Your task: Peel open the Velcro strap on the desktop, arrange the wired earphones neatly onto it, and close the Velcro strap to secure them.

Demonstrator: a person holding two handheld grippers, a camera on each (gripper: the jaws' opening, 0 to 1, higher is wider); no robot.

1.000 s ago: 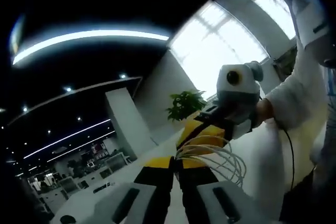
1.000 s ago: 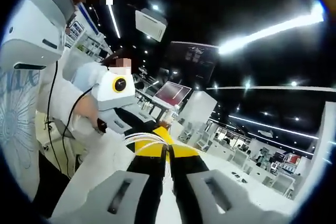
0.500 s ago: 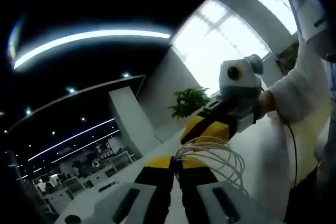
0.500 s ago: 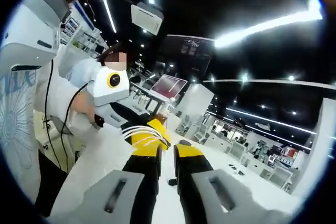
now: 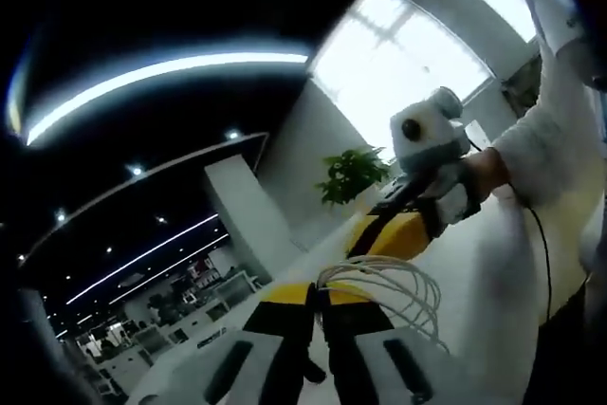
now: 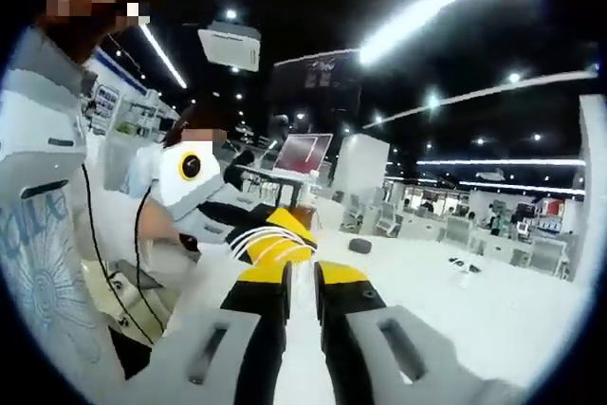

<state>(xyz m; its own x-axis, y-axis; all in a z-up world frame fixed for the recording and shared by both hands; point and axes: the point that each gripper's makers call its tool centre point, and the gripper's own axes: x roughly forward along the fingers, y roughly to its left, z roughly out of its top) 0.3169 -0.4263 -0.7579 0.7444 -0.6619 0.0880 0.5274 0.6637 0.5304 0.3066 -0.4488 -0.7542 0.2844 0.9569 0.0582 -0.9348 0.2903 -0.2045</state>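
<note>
Left tongs (image 5: 318,296) pinch the coiled white earphones (image 5: 398,291), held up above the white bench (image 6: 455,301). Right tongs (image 6: 302,277) slightly apart, holding nothing. Cable looks light, floppy, springy; best gripped across the bundled loops mid-coil.

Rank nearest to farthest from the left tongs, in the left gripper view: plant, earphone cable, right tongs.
1. Earphone cable, white loops at the left tongs, spilling to their right.
2. Right tongs, just past the cable, upper right.
3. Plant, far behind, by the window wall.
</note>
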